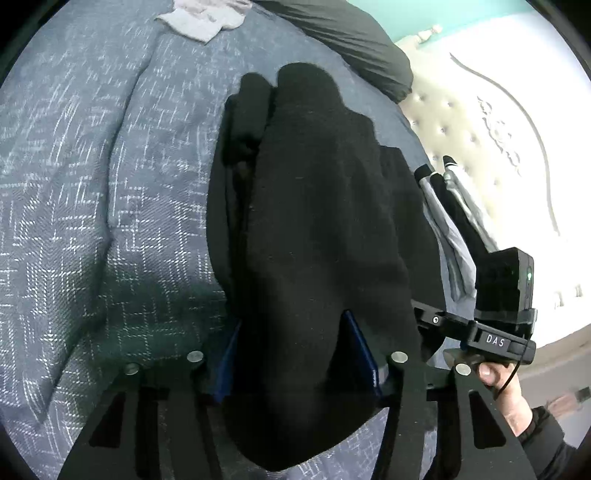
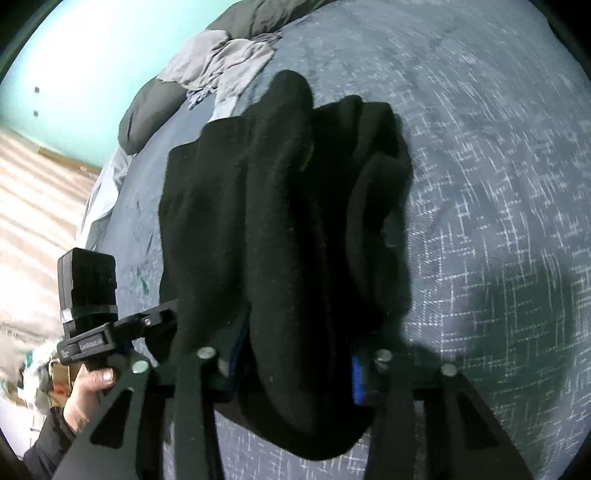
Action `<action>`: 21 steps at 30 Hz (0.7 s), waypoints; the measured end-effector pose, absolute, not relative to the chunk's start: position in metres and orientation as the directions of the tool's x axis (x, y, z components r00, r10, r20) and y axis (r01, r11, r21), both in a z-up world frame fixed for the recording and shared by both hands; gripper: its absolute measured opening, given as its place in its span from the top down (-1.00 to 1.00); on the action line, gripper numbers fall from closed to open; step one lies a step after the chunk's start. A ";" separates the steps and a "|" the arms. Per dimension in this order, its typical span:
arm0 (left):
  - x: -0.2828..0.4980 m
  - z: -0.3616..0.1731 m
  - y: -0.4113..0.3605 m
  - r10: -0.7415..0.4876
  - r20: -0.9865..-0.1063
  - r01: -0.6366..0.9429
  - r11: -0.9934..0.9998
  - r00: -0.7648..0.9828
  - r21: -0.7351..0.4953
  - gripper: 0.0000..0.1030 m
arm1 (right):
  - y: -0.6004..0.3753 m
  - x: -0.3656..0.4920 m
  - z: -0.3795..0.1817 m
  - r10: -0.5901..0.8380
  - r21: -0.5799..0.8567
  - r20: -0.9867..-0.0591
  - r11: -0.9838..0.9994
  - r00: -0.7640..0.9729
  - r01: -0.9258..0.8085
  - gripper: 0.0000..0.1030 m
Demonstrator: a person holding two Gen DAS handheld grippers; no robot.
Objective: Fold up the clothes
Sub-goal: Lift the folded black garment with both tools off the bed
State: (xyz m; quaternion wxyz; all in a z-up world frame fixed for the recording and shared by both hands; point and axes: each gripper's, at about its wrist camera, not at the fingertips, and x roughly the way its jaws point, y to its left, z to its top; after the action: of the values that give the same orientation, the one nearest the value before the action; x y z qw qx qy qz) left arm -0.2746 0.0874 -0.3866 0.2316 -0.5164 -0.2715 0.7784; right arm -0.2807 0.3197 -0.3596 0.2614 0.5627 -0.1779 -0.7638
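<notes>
Black garment, thick knit or fleece, bunched in a long heap on the grey-blue crosshatch bedspread, toward the bed edge nearest the headboard. Left gripper has a thick wad of it between the blue pads; right gripper likewise, cloth filling the gap. Both look clamped on the fabric, jaws partway closed around the bulk.

Step, as I read it: two-handed grab of the near end, before lifting to spread or fold over. Fold not done; the garment is lumpy, layers overlapping. Next move likely needs both hands raised together and pulled apart to flatten the cloth, with the grip kept firm since the wad is fat.

Around: white cloth at the far edge, dark pillow beyond the garment, striped black-grey clothing just beside it, crumpled grey garment near the far corner. Striped piece could get dragged along.
</notes>
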 end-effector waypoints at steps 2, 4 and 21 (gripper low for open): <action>-0.277 -0.390 0.086 0.649 -0.674 -0.077 -0.738 -0.352 -0.670 -0.12 | 0.321 -0.283 -0.361 -0.603 0.568 -0.765 -0.797 -0.225 0.205 0.20; -0.279 -0.392 0.084 0.660 -0.666 -0.077 -0.728 -0.347 -0.681 -0.16 | 0.323 -0.287 -0.366 -0.612 0.579 -0.761 -0.791 -0.218 0.197 0.02; -0.267 -0.353 0.073 0.668 -0.612 -0.100 -0.706 -0.423 -0.701 0.08 | 0.330 -0.274 -0.330 -0.633 0.586 -0.710 -0.774 -0.308 0.240 0.34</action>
State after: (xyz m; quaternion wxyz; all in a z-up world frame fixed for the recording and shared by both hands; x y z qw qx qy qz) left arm -0.2671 0.0731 -0.3533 0.2431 -0.4788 -0.2965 0.7898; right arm -0.2738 0.3305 -0.3300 0.2776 0.5186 -0.1892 -0.7862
